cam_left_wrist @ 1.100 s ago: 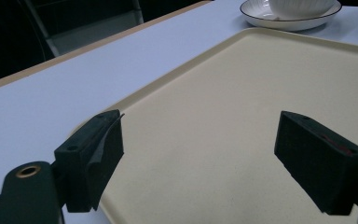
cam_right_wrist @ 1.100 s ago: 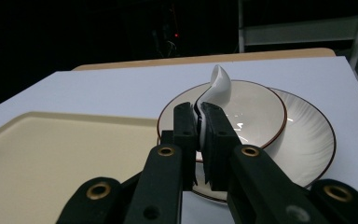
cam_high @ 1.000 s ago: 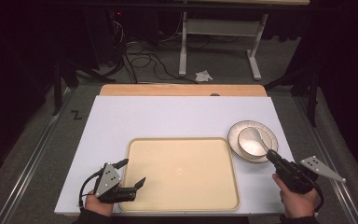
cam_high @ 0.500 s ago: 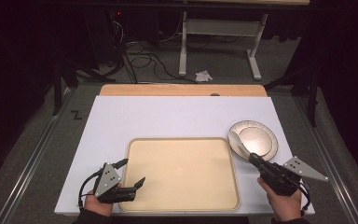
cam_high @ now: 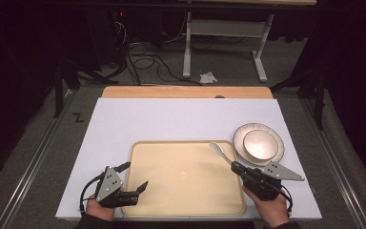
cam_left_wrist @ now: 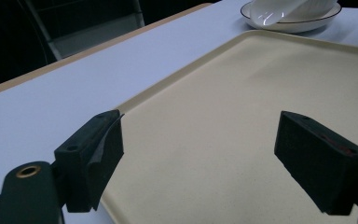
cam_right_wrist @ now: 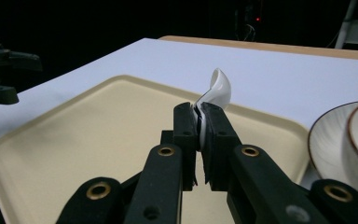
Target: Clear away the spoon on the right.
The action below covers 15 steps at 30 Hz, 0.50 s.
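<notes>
A white ceramic spoon (cam_high: 220, 150) is clamped by its handle in my right gripper (cam_high: 236, 167), its bowl pointing away and up over the right rim of the beige tray (cam_high: 186, 176). In the right gripper view both jaws press on the spoon (cam_right_wrist: 218, 88) handle, and that gripper (cam_right_wrist: 199, 123) hangs above the tray (cam_right_wrist: 98, 130). My left gripper (cam_high: 140, 188) rests at the tray's near left corner. Its jaws stand wide apart with nothing between them (cam_left_wrist: 205, 158).
A speckled plate (cam_high: 239, 133) carrying a white bowl (cam_high: 259, 143) sits right of the tray on the white table top (cam_high: 171, 119). In the right gripper view the plate (cam_right_wrist: 328, 140) lies close to the jaws. A wooden strip (cam_high: 186, 91) runs along the far edge.
My right gripper has carried the spoon leftward, from over the plate and bowl to above the tray's right rim. The left gripper has stayed put.
</notes>
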Tool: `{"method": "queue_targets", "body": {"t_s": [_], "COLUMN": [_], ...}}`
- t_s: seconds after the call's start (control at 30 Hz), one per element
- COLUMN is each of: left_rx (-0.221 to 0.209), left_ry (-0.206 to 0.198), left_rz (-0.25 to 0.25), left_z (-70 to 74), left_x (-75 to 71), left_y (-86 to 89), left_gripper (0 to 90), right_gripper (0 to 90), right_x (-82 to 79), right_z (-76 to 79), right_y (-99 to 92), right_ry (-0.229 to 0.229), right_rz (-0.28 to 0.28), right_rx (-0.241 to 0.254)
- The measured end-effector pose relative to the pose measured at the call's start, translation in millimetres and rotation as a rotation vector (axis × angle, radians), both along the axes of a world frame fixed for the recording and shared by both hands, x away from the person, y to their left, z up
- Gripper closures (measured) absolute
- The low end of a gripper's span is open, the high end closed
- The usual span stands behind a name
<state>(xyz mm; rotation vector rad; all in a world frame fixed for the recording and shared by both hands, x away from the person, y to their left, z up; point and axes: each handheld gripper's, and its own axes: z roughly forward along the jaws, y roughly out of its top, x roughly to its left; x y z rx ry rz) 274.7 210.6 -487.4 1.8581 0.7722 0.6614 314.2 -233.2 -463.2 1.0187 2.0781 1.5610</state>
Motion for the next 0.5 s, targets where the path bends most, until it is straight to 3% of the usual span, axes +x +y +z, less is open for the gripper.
{"method": "queue_targets", "body": {"t_s": [0.23, 0.4, 0.5], "left_rx": [-0.001, -0.005, -0.004], "left_ry": [-0.001, 0.009, 0.002], "left_rz": [0.001, 0.009, 0.004], "left_z": [0.1, -1.1, 0.1], "left_x": [-0.2, 1.0, -0.7], "left_y": [-0.2, 0.1, 0.1], "left_gripper": [15.9, 15.9, 15.9], "right_gripper": [87.5, 87.4, 87.5], "right_x": [-0.1, 3.4, 3.8], "right_z": [-4.9, -15.3, -18.0], "right_y": [10.6, 19.3, 21.1], "right_ry": [0.011, 0.056, 0.061], "right_rz": [0.028, 0.050, 0.052], "right_rx": [-0.022, -0.061, -0.079]}}
